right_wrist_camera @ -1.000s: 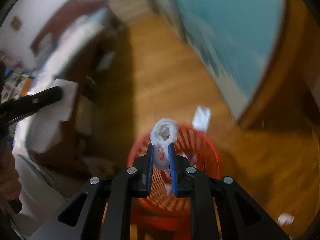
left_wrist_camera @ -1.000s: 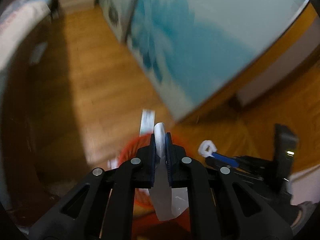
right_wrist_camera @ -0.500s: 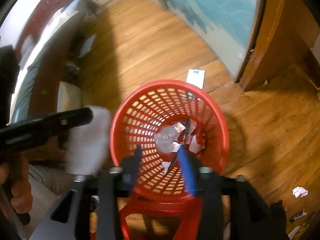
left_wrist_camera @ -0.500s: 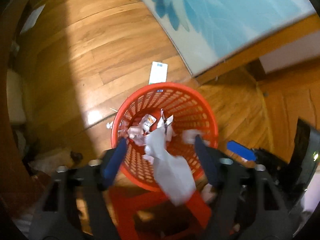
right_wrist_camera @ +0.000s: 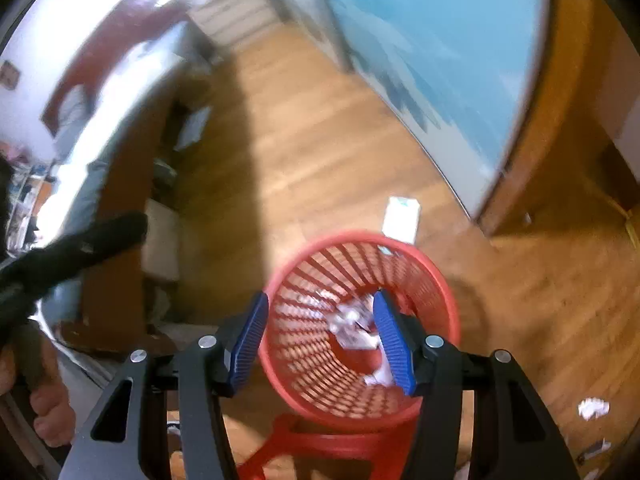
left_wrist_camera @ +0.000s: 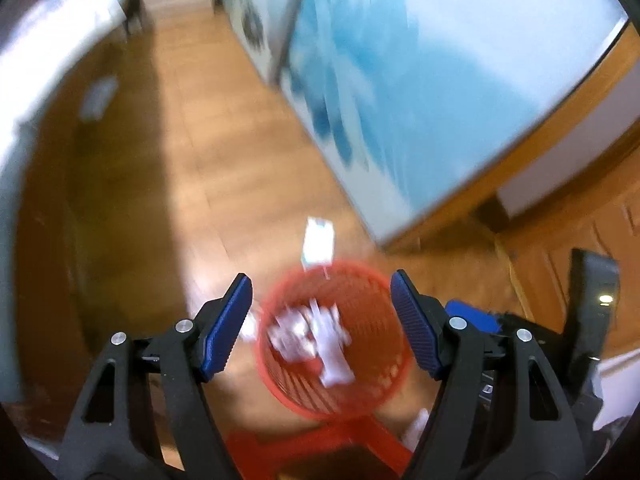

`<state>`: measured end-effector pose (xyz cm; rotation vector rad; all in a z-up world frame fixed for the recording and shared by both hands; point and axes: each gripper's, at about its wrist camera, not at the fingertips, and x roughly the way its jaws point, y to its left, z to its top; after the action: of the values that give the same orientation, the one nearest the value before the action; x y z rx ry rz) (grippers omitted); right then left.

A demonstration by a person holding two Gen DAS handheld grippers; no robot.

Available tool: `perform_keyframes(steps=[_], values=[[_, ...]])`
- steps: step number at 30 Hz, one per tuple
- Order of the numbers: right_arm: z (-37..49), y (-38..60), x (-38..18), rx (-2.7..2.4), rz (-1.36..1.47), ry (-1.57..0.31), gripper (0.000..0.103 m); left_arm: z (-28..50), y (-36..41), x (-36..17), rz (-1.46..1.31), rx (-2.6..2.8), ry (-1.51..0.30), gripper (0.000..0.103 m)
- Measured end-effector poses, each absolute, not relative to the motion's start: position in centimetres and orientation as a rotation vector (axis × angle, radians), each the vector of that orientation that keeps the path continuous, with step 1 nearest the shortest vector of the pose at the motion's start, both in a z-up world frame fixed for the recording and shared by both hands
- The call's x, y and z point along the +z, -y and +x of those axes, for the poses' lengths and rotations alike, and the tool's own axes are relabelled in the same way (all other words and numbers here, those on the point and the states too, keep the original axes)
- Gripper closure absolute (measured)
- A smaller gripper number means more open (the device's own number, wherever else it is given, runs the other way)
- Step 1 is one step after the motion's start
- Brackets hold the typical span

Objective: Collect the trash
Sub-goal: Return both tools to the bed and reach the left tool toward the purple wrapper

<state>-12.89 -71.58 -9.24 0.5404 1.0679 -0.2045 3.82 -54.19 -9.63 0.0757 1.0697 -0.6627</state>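
Both views blurred; detail soft.

Left gripper (left_wrist_camera: 321,312): jaws spread wide, blue pads well apart, nothing between them. It hangs above the red basket (left_wrist_camera: 360,392), whose rim falls inside the gap between the pads in this view.

Right gripper (right_wrist_camera: 320,340): jaws partly spread and opening, nothing gripped. The basket mouth (right_wrist_camera: 448,300) shows through the gap; the right pad overlaps the inside of the far wall in the picture, contact cannot be told.

Trash: crumpled white paper scraps (left_wrist_camera: 316,336) lie in the basket bottom, also seen from the right wrist (right_wrist_camera: 352,330). A flat white packet (right_wrist_camera: 400,220) lies on the wood floor (right_wrist_camera: 320,152) just beyond the far rim, outside the basket. One crumpled white scrap (right_wrist_camera: 594,408) sits on the floor to the right, well apart from the basket.

The basket stands on a red stool (right_wrist_camera: 320,446).

Edges and room: a blue-patterned panel (right_wrist_camera: 440,40) with a wooden frame runs along the right. A bed (right_wrist_camera: 100,100) with a dark wooden side closes off the left. Between them is an open strip of floor leading away from the basket. A hand (right_wrist_camera: 48,412) shows at the lower left edge of the right-wrist view.

Writing: a greenish mark on the packet's top edge, not readable. No other labels legible.
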Motion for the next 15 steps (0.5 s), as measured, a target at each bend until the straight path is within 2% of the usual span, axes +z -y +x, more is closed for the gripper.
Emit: perform_keyframes(steps=[5, 8, 12, 15], values=[[-8.3, 65.7, -4.0, -0.091, 0.421, -0.98, 0.046, 4.9, 43.2, -1.1, -0.028, -0.518, -0.787, 0.031], [-5.3, 59.8, -0.9, 0.011, 0.345, -0.917, 0.045, 5.3, 35.4, 2.0, -0.046, -0.403, -0.686, 0.031], [-2.2, 50.7, 2.4, 0.149, 0.275, -0.836, 0.044, 5.2, 26.1, 3.1, -0.074, -0.271, -0.626, 0.031], [-0.2, 42.6, 4.3, 0.273, 0.245, -0.791, 0.044, 5.1, 19.6, 1.9, -0.125, -0.165, -0.615, 0.031]])
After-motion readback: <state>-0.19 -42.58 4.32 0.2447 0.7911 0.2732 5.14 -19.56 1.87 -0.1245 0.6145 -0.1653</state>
